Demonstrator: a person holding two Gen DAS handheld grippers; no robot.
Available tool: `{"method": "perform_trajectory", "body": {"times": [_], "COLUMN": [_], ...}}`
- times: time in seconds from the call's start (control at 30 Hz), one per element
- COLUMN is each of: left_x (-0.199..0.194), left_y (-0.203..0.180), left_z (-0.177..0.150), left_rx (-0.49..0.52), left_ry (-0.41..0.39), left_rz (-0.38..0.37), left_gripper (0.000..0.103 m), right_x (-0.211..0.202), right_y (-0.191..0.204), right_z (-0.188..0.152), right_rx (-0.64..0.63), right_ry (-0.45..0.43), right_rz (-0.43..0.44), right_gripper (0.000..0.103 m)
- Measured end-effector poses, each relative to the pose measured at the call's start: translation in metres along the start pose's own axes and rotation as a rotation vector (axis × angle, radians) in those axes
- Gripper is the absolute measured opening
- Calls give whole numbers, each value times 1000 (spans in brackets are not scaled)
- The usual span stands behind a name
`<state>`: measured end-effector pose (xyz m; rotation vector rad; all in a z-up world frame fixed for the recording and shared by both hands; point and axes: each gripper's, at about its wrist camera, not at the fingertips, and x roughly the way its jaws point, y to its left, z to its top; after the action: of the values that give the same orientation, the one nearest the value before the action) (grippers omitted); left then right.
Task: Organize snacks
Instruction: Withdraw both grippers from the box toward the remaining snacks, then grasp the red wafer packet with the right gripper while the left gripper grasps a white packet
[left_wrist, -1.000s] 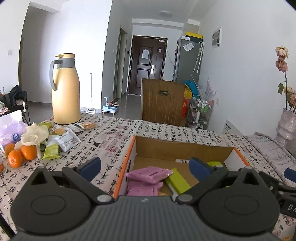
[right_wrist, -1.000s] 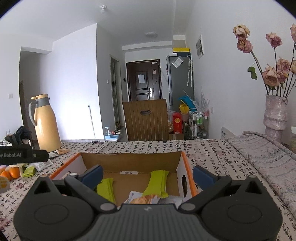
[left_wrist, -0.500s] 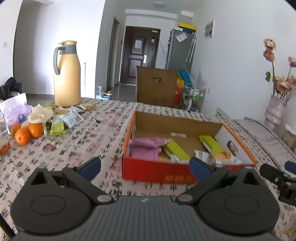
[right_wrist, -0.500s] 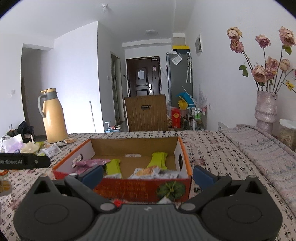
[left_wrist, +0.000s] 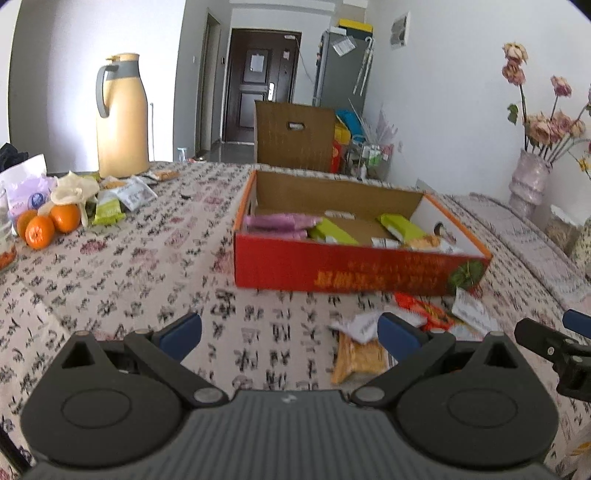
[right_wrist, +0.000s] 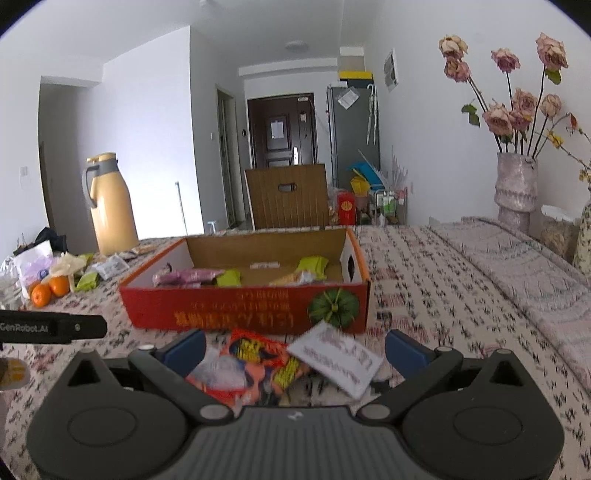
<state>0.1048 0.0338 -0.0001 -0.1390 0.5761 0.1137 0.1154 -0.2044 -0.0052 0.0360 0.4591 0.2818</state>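
We hold the right claw (right_wrist: 295, 349) wide open and empty, nearer the loose red packet (right_wrist: 258, 363), which lies on the tabletop (right_wrist: 424, 295) directly ahead, near side of the box (right_wrist: 251, 314); the left claw (left_wrist: 290, 332), likewise open and empty, sits farther left.

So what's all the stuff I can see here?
Box: one, red, table middle.
Pink packets: two at least, in box, left.
Green packets: three, in box.
Loose packets: several, red, white, orange, before the box.
Oranges: three, far left.
Snack pile: mixed, by oranges.
Jug: one, yellow, back left.
Vase: one, pinkish, dried roses, right.
Chair: one, brown, behind table.
Left tongs: open, empty.
Right tongs: open, over loose packets.
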Motion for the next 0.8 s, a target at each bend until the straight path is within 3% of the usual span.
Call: {"method": "perform_trajectory", "body": {"times": [0.53,0.8], "left_x": [-3,-3], "left_y": [-6,-7], "left_z": [-32,-41], "left_rx": [33,37], "left_ry": [76,98], "left_rz": [-16,-19], "left_gripper": [103,103], "right_x": [6,22], "right_y": [19,26], "right_z": [-45,-59], "right_rx": [-43,-42], "right_ry": [167,242], "right_rz": [46,24], "right_gripper": [103,103]}}
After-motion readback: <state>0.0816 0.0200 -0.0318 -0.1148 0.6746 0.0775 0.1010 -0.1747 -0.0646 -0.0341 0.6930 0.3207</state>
